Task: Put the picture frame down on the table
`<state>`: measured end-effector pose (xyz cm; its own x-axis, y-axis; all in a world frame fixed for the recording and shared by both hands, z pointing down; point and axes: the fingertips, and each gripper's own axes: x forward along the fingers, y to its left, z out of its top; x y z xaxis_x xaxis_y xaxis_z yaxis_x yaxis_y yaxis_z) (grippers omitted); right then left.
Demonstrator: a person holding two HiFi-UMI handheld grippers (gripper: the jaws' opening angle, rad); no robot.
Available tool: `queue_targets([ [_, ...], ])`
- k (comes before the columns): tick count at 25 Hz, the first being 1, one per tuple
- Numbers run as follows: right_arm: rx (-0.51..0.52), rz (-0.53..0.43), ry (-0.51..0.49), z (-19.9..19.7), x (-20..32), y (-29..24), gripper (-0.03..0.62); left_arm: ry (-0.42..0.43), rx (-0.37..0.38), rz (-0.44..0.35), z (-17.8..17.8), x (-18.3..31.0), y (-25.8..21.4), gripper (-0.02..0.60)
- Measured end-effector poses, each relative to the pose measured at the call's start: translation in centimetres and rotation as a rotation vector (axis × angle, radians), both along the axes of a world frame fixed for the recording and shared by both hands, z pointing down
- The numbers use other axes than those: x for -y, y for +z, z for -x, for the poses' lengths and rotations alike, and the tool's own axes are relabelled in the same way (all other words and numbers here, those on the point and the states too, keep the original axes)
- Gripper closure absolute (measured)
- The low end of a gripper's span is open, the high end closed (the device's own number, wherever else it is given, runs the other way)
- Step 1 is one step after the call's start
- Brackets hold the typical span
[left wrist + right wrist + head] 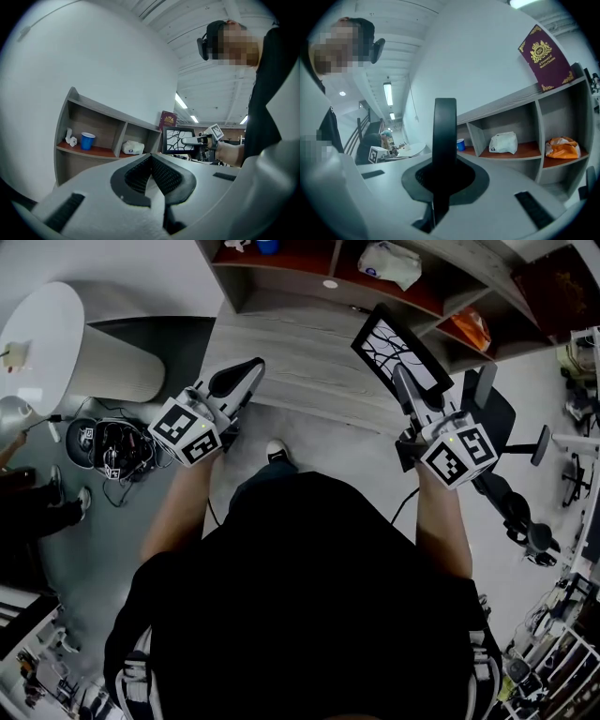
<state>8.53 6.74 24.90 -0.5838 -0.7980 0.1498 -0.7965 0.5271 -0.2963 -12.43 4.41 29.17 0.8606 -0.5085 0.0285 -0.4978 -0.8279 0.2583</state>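
My right gripper (409, 388) was clamped on the picture frame (398, 348). In the right gripper view the frame stood edge-on between the jaws, a dark upright band with both pads pressed to it. It was gripped by one edge and held up in the air, resting on nothing. The frame had a black border around a white picture crossed by black branching lines. In the left gripper view it stood upright with its face turned towards that camera.

My left gripper (151, 161) was closed, its ribbed pads meeting with nothing between them. In the head view it sat well apart from the right one, at about the same level, both pointing away from me.

Ahead of the grippers lay a pale wood-grain surface (300, 362), and in the head view the frame showed against its far right end. Beyond that stood a grey shelf unit (309, 277) with reddish-brown shelf boards. One compartment held a blue cup (87, 140), the next a white bag (503, 142), and the one to its right an orange bag (562, 147). A maroon book (544, 58) leaned on top of the unit against the white wall.

To my left was a round white table (42, 334), with a helmet and tangled cables (103, 442) on the floor near it. A black chair (506, 484) stood to my right.
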Motion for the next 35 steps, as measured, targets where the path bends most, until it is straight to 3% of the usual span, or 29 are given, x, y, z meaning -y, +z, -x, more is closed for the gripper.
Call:
queue_targets([
  [13, -0.047, 0.024, 0.022, 4.2, 5.2, -0.7, 0.579, 0.055, -0.016, 0.019, 3.3, 5.6, 0.4, 0.565],
  [27, -0.079, 0.061, 0.072, 7.8, 9.5, 0.8, 0.579, 0.044, -0.036, 0.060, 8.6, 10.9, 2.0, 0.565],
  [35, -0.095, 0.073, 0.084, 9.1, 10.0, 1.4, 0.579, 0.106, -0.007, 0.045, 8.9, 12.2, 2.5, 0.565],
])
